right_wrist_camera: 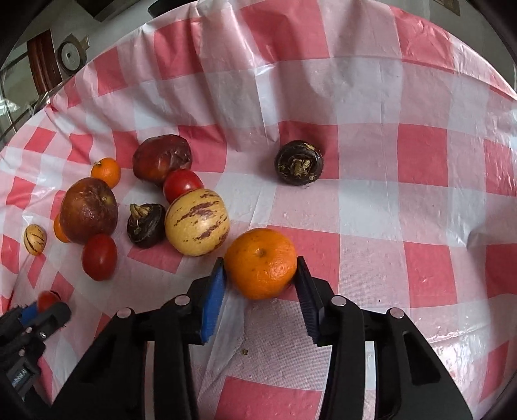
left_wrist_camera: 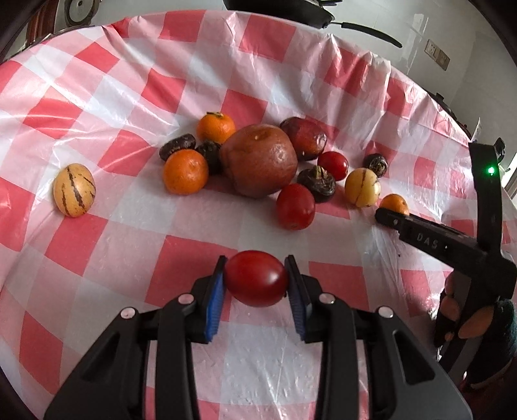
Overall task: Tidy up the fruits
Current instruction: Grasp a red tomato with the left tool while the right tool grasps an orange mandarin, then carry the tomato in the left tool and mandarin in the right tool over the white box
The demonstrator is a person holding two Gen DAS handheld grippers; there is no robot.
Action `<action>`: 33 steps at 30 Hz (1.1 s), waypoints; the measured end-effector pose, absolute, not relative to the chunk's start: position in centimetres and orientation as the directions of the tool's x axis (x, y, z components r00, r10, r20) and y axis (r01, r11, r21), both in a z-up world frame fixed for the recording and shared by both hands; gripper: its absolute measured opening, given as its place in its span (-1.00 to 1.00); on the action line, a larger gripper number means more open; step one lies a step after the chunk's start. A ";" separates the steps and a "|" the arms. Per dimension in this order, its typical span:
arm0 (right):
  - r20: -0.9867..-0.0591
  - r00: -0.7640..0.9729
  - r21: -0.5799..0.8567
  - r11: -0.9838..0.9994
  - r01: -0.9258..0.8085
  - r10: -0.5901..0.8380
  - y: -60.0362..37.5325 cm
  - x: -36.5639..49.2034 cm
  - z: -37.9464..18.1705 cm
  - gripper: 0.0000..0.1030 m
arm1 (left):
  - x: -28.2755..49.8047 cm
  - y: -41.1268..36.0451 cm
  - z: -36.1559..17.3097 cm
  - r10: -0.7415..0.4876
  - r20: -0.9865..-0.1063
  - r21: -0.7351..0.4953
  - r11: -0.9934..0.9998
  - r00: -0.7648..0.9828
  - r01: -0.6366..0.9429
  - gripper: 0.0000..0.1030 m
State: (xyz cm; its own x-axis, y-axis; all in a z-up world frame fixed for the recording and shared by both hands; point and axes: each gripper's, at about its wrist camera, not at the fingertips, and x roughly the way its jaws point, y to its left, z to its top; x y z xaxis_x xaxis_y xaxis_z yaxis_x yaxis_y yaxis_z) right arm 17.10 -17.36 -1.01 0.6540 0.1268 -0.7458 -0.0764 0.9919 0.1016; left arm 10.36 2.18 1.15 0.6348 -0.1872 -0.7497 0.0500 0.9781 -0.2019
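My left gripper [left_wrist_camera: 255,274] is shut on a red cherry tomato [left_wrist_camera: 257,281] just above the red-and-white checked tablecloth [left_wrist_camera: 129,97]. My right gripper [right_wrist_camera: 260,260] is shut on a mandarin [right_wrist_camera: 261,271], with a blue pad against each side. Beside it lie a striped pepino melon [right_wrist_camera: 197,223], a dark water chestnut [right_wrist_camera: 145,226] and a second one further off [right_wrist_camera: 299,163]. The pile holds a big brownish apple [left_wrist_camera: 260,160], a dark red fruit [left_wrist_camera: 303,137], two mandarins [left_wrist_camera: 185,171], two tomatoes [left_wrist_camera: 295,206] and another pepino [left_wrist_camera: 74,189] off to the left.
A black pan [left_wrist_camera: 290,9] with a long handle sits past the table's far edge. At the right of the left wrist view, a gloved hand [left_wrist_camera: 458,310] holds the right gripper [left_wrist_camera: 392,211]. The cloth is wrinkled near the far edge.
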 end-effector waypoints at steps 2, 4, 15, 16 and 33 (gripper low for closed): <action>-0.747 0.654 0.091 0.993 -0.075 0.118 -17.2 17.2 -1.0 -0.18 | 10.5 2.1 1.0 -0.187 -0.751 -0.201 0.978 0.633 0.050 -0.31; -0.748 0.654 0.084 0.994 -0.075 0.113 -17.1 17.1 -1.0 -0.18 | 10.5 2.1 1.0 -0.177 -0.749 -0.193 0.980 0.639 0.045 -0.31; -0.688 0.704 0.241 0.971 -0.005 0.175 -20.7 14.7 -0.1 -0.19 | 10.0 4.5 1.6 -0.157 -0.706 -0.247 0.968 0.691 -0.032 -0.31; -0.690 0.703 0.237 0.972 0.000 0.168 -20.7 14.0 0.0 -0.19 | 9.4 5.0 1.8 -0.165 -0.701 -0.268 0.963 0.694 -0.041 -0.31; -0.648 0.649 0.305 0.917 -0.258 0.399 -13.3 -5.2 1.6 -0.19 | -5.8 7.0 4.1 -0.155 -0.635 -0.271 0.962 0.756 -0.030 -0.30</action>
